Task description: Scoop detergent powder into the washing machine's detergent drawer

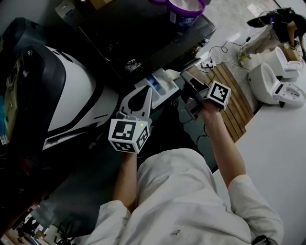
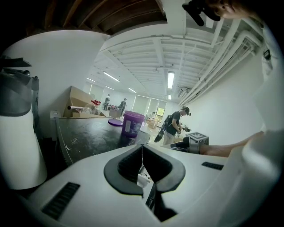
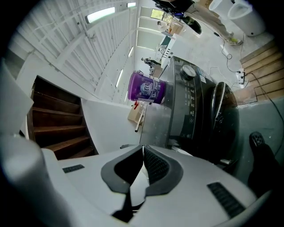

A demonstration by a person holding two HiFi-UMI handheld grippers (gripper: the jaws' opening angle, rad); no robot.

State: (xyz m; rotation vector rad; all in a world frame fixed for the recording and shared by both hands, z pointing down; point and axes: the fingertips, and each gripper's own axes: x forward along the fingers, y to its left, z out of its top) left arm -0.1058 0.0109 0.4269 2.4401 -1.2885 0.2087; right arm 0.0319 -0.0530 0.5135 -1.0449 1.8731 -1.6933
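A purple detergent tub point(image 1: 184, 8) stands atop the dark washing machine point(image 1: 138, 38), whose white drawer point(image 1: 160, 86) juts open.

tub point(image 2: 132, 124): glossy purple plastic | washer top point(image 2: 88, 133): dark, scuffed | decking point(image 1: 234, 95): slatted wood

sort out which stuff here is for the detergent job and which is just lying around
For the job:
- purple detergent tub on top of the washing machine
- detergent drawer, pulled out
- left claw and right claw, both shut

Just lying about:
- toilets
- wooden slats
- cables
- cardboard box
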